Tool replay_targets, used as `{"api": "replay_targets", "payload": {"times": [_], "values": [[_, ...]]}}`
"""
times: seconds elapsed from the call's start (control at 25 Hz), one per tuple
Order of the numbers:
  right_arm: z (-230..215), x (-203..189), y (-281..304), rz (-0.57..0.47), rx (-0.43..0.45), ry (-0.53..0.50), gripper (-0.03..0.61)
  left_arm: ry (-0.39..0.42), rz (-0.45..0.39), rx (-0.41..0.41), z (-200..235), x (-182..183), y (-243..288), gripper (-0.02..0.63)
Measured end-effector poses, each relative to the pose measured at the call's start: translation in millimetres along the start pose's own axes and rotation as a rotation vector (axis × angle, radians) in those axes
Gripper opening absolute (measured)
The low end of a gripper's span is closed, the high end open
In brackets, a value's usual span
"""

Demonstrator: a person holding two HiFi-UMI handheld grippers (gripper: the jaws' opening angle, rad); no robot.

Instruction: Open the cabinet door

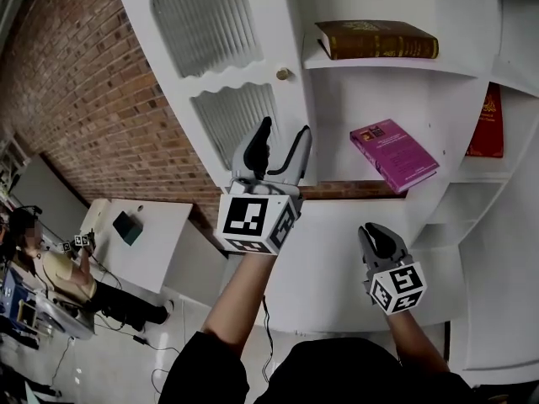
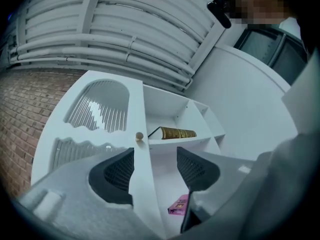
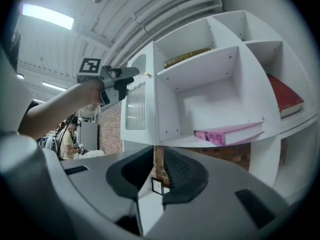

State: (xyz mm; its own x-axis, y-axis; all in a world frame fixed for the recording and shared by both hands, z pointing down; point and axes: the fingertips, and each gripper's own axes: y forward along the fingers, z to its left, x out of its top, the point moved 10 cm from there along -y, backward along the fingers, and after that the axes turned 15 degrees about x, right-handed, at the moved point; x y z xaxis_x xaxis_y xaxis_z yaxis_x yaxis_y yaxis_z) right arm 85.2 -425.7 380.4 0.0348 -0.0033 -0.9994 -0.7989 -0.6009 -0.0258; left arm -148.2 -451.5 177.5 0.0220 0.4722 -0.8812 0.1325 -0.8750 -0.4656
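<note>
White paint covers nearly everything in the head view. The white cabinet door (image 1: 285, 32), with two ribbed glass panes, stands swung out from the open shelves. Its small round brass-coloured knob (image 1: 283, 74) sits on the door's free edge. Your left gripper (image 1: 280, 148) is raised just below that knob, with one finger on either side of the door's edge. Your right gripper (image 1: 381, 241) hangs lower, to the right of the door.

In the left gripper view, the door's edge runs up between the released, wide-spread jaws. Neither pad presses on it, and the knob is above them.

In the right gripper view, the jaws are parted by a narrow gap with nothing in it. The door is up and to the left, well apart.

Expect the door to be light and stiff, and to swing easily on its hinge side. The painted surface looks slippery, though, and the glass is fragile. Take hold of the knob or the solid edge rail beside it, never across a pane, and follow the door's arc as you pull.
</note>
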Motion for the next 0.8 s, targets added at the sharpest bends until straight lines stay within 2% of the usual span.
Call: {"api": "replay_targets", "payload": {"times": [0.12, 0.24, 0.52, 0.68, 0.8], "values": [[-2, 5, 10, 0.009, 0.019, -0.01, 0.118, 0.01, -0.01, -0.006, 0, 11, 19, 0.255], [-6, 9, 16, 0.011, 0.026, -0.01, 0.155, 0.044, -0.019, 0.01, 0, 20, 38, 0.255], [-14, 13, 19, -0.005, 0.024, -0.008, 0.155, 0.105, -0.02, 0.044, 0, 29, 71, 0.255], [-19, 11, 19, -0.007, 0.023, 0.003, 0.155, 0.126, 0.007, 0.083, 1, 24, 83, 0.251], [-24, 9, 18, -0.005, 0.02, 0.012, 0.155, 0.13, 0.009, 0.114, 2, 22, 86, 0.202]]}}
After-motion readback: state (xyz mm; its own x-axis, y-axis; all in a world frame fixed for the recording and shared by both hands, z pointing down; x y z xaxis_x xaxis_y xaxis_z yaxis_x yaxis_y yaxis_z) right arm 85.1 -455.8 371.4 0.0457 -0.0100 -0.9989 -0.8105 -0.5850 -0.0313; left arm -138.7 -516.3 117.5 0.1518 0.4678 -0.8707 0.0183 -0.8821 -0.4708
